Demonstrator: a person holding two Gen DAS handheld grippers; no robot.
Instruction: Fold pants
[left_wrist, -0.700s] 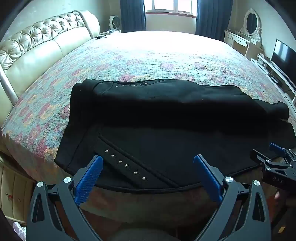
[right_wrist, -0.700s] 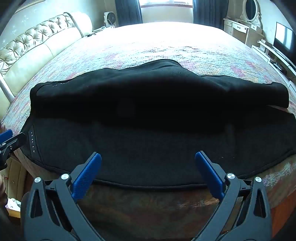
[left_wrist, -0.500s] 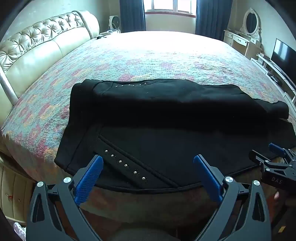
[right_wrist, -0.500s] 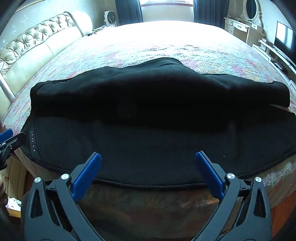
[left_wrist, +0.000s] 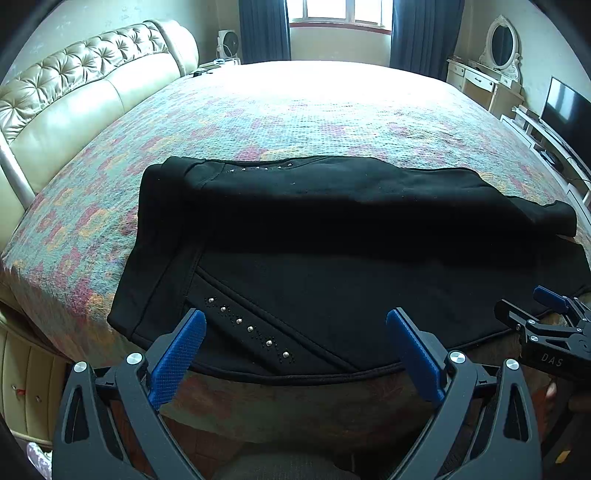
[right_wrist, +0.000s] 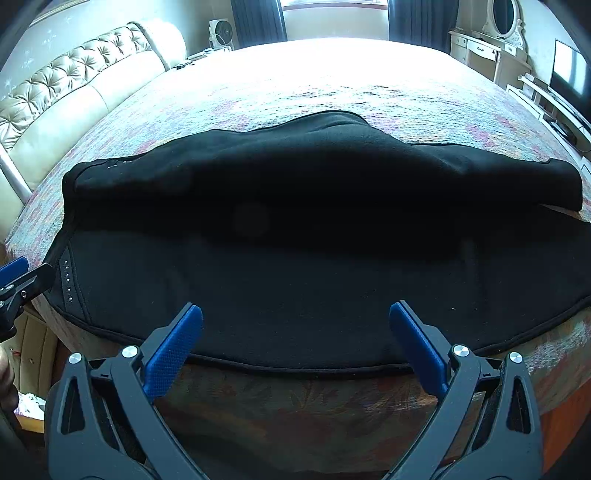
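Black pants (left_wrist: 332, 251) lie across bed (left_wrist: 295, 110); left claw (left_wrist: 295, 354) gapes, empty.

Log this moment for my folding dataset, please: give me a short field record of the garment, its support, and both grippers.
garment: black pants, laid sideways, one leg folded over the other
detail: row of metal studs near the front edge
support: bed with patterned bedspread
left gripper: open, empty, at the near edge by the waist end
right gripper: open, empty, at the near edge further along the legs
contact: neither gripper touches the fabric
background: tufted headboard left, television right
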